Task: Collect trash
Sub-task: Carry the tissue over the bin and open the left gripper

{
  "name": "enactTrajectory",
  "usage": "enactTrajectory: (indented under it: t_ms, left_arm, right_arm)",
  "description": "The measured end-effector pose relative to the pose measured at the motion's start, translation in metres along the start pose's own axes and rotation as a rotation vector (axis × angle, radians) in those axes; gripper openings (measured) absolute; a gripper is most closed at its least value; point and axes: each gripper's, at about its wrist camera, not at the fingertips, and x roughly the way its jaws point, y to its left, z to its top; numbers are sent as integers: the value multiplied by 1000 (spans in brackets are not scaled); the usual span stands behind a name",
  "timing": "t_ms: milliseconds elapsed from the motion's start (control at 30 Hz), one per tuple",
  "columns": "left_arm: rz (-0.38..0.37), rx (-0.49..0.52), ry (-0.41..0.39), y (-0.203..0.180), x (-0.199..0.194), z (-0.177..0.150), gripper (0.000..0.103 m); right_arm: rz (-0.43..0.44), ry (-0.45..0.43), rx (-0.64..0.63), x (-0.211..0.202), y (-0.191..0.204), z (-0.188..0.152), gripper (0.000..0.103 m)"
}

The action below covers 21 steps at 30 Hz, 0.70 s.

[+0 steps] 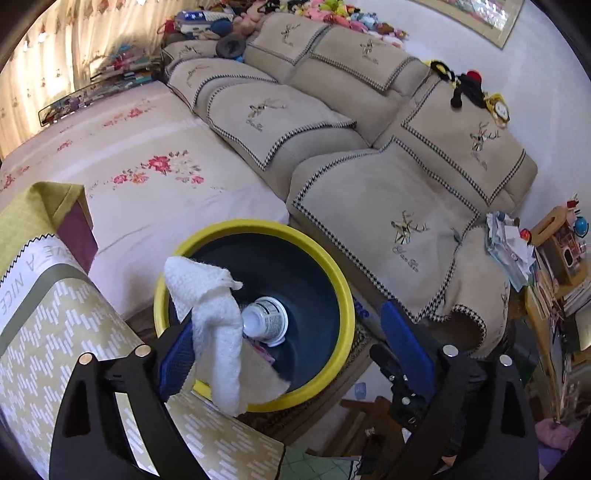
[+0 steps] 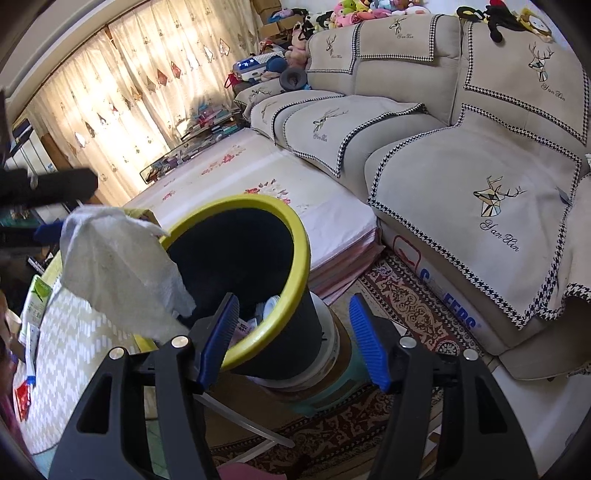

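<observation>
Below, a yellow-rimmed trash bin (image 1: 343, 295) is seen beside the tabletop (image 1: 74, 332), a white plastic bottle (image 1: 264, 321) inside. A white paper towel (image 1: 218, 332) clings to one pad of the spread left hand-held gripper (image 1: 291, 347). The right hand-held gripper (image 2: 293, 343) is held open, empty.

Probably a home living room: sofa (image 2: 461, 155), curtains (image 2: 122, 96), plush toys (image 2: 354, 11).

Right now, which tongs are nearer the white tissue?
Left. The left tongs are open, the white tissue draped over one finger; the right tongs sit apart, beside it.
</observation>
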Motion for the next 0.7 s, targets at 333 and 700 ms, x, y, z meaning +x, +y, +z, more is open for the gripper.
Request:
enactTrajectory:
  t_ms: [333, 700]
  left_arm:
    - [-85, -87, 208, -9, 31, 34, 98]
    - [-117, -172, 493, -2, 83, 27, 98]
  right_arm:
    - [-12, 34, 53, 4, -32, -18, 59]
    - [30, 71, 62, 3, -40, -40, 60]
